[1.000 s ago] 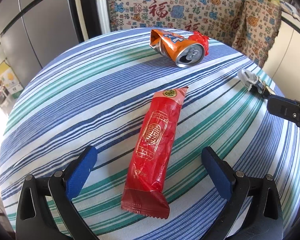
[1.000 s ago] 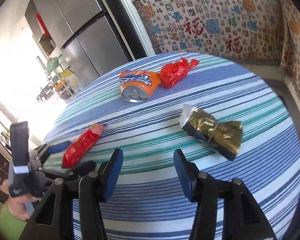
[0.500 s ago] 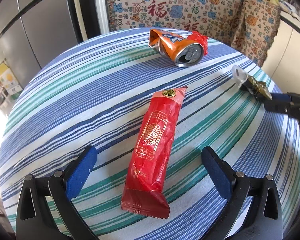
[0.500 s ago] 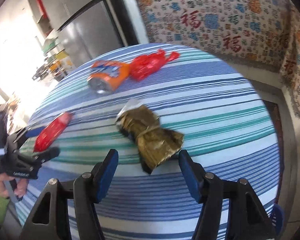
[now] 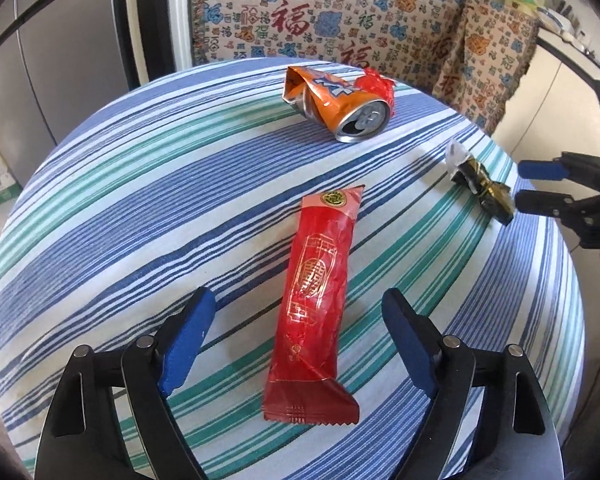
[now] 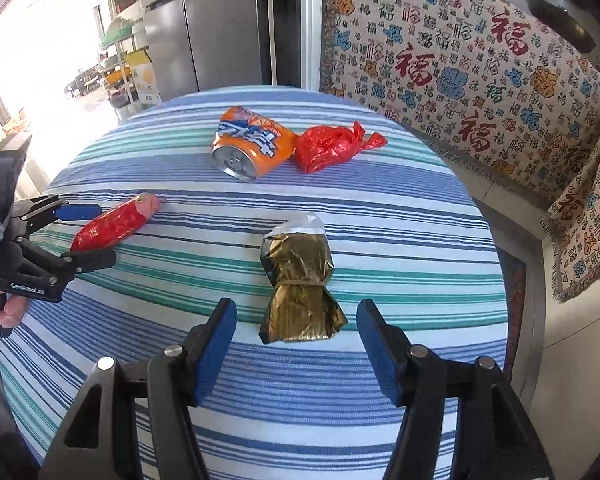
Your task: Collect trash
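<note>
Both tools over the striped table [image 5: 148, 168]. Left tool [image 5: 296, 340] straddles the near half of the long red wrapper [image 5: 316, 280]; jaws closing, pads [image 5: 188, 340] not yet on the film. Right tool [image 6: 296, 344] spread, bracketing the near end of the gold foil packet [image 6: 300, 280], not touching it. Crushed orange can [image 6: 252, 146] and red crumpled bag [image 6: 332, 146] lie touching at the far side, untouched.

My judgement: I should lower the left tool until the pads skim the cloth, then close centred across the wrapper's width. The film is thin and slippery; too high a pinch will slide off.
</note>
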Tool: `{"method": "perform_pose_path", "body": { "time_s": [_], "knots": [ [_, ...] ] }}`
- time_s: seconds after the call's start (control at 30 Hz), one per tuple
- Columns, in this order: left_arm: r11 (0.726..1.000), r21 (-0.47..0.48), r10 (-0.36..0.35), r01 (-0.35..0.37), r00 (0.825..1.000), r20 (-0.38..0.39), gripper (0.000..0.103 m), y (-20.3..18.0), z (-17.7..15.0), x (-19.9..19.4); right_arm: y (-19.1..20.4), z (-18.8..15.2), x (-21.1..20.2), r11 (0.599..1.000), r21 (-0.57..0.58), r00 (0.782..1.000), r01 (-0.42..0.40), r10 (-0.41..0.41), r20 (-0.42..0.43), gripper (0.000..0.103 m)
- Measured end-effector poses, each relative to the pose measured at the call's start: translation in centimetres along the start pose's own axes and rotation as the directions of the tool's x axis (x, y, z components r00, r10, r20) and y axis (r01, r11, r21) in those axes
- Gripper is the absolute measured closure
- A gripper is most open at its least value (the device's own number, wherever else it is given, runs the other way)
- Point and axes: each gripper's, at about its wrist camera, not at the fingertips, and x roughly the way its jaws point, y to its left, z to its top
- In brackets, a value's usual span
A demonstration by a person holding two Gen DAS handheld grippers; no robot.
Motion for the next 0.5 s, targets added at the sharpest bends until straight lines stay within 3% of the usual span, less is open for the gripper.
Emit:
{"method": "perform_pose_path", "body": {
  "time_s": [0.1, 0.2, 0.23, 0.27, 0.3, 0.33, 0.5],
  "knots": [
    [1.000, 0.022, -0.019, 0.019, 1.000, 0.003, 0.029, -0.7, 0.1, 0.0, 0.5, 1.1, 1.6, 1.000, -0.012, 0.999, 0.016, -0.017, -0.046, 0.039],
    [0.998, 0.066, 0.012, -0.012, 1.000, -0.001, 0.034, -1.7, 0.2, 0.2, 0.8, 1.2, 2.5, 0.999, -0.010, 0.997, 0.032, -0.033, -0.070, 0.040],
    [0.997, 0.074, 0.029, -0.029, 1.000, 0.002, 0.041, -1.9, 0.3, 0.2, 0.9, 1.2, 2.7, 0.999, -0.008, 0.996, 0.036, -0.037, -0.078, 0.043],
    [0.996, 0.074, 0.039, -0.040, 0.999, 0.006, 0.047, -2.0, 0.3, 0.2, 0.9, 1.3, 3.0, 0.999, -0.005, 0.994, 0.041, -0.041, -0.098, 0.067],
    [0.997, 0.067, 0.046, -0.046, 0.999, 0.010, 0.069, -1.9, 0.4, 0.1, 1.0, 1.3, 3.0, 0.999, 0.002, 0.993, 0.050, -0.049, -0.106, 0.071],
    [0.998, 0.056, 0.036, -0.037, 0.999, 0.011, 0.083, -1.6, 0.5, 0.1, 1.0, 1.3, 2.9, 0.999, 0.012, 0.993, 0.052, -0.050, -0.108, 0.072],
    [0.999, -0.040, -0.015, 0.016, 1.000, 0.022, 0.091, -0.4, 0.7, -0.2, 0.7, 0.4, 0.7, 0.996, 0.085, 0.998, 0.015, -0.009, -0.064, 0.074]
  ]
}}
